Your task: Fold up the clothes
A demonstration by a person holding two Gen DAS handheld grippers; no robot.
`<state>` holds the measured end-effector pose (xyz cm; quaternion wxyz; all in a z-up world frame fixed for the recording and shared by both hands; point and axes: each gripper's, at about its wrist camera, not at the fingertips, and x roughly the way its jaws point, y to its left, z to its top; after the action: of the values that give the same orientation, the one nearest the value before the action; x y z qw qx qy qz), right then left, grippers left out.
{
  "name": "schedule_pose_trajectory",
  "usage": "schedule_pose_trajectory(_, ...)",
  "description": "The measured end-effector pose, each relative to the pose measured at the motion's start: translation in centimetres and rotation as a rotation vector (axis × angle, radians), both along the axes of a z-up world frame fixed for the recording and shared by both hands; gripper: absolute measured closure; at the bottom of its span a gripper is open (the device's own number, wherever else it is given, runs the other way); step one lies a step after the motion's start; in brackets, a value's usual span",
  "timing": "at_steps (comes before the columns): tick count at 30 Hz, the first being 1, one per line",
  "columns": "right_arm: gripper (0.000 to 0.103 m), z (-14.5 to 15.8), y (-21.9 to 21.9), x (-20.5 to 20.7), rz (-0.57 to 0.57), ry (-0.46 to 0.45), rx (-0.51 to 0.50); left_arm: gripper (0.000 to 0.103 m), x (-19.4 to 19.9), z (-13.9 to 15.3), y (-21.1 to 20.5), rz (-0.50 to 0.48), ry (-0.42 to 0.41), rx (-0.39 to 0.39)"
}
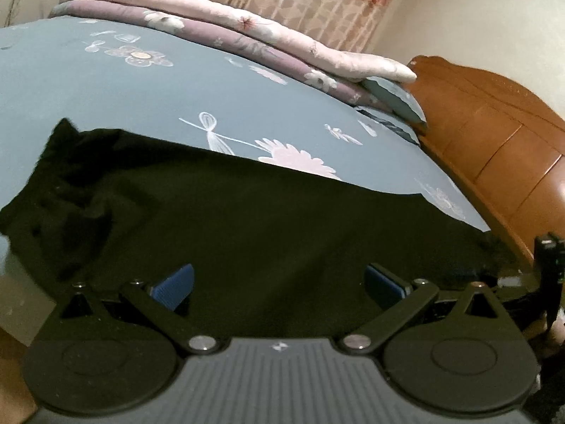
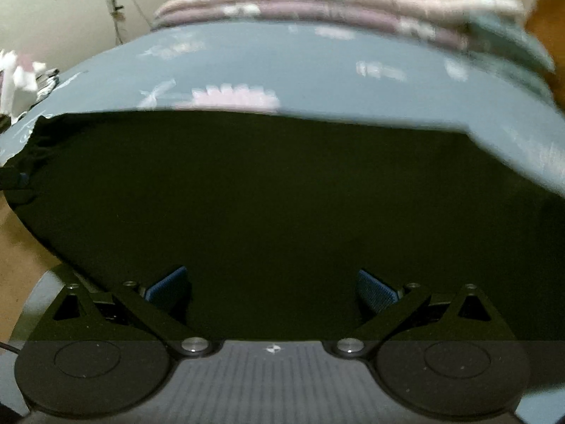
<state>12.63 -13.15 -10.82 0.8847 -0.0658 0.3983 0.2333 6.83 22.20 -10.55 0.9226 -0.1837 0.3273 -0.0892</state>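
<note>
Both wrist views sit low and close over the black garment at the near edge of the bed, facing across it toward the folded quilts at its far side. The left view angles toward the wooden headboard. Both share garment, sheet and quilts.

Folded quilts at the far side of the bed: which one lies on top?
The pale pink floral quilt lies on top; the mauve quilt sits beneath it.
</note>
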Motion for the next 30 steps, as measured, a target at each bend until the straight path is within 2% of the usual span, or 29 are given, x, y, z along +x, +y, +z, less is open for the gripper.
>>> schedule_pose_trajectory(3, 0.000, -0.5, -0.1, -1.1, 0.003, -0.049, -0.007, 0.001, 1.1, -0.9, -0.7, 0.013, 0.048, 0.045)
schedule_pose_trajectory(5, 0.000, -0.8, 0.1, -1.3, 0.002, -0.064, -0.015, 0.001, 1.4, -1.4, -1.2, 0.017, 0.049, 0.084)
schedule_pose_trajectory(10, 0.000, -0.2, -0.1, -1.0, 0.006, -0.032, -0.019, 0.001, 1.8, -1.4, -1.9, 0.019, 0.056, 0.131)
schedule_pose_trajectory(12, 0.000, 0.5, -0.9, -0.6, 0.011, -0.006, 0.021, 0.001, 2.0, -1.4, -1.9, 0.020, 0.066, 0.132)
schedule_pose_trajectory(15, 0.000, 2.3, -3.6, -0.3, -0.042, -0.090, 0.086, 0.001, 2.2, -1.2, -1.9, 0.023, 0.081, 0.128)
schedule_pose_trajectory(18, 0.000, 3.0, -7.5, 1.0, -0.190, -0.137, 0.090, 0.001, 2.4, -1.2, -1.8, 0.034, 0.090, 0.116)
schedule_pose_trajectory(20, 0.000, 2.2, -10.2, 2.0, -0.303, -0.098, 0.075, 0.001, 2.4, -1.1, -1.7, 0.039, 0.094, 0.107)
schedule_pose_trajectory(23, 0.000, 0.4, -13.0, 2.1, -0.391, -0.012, 0.088, 0.001, 2.4, -1.1, -1.5, 0.040, 0.095, 0.097)
schedule_pose_trajectory(26, 0.000, -0.4, -13.6, 0.7, -0.377, -0.033, 0.100, 0.001, 2.4, -1.1, -1.5, 0.042, 0.098, 0.094)
schedule_pose_trajectory(30, 0.000, -0.9, -12.8, 0.4, -0.357, -0.042, 0.014, 0.001, 2.4, -1.2, -1.7, 0.038, 0.098, 0.113)
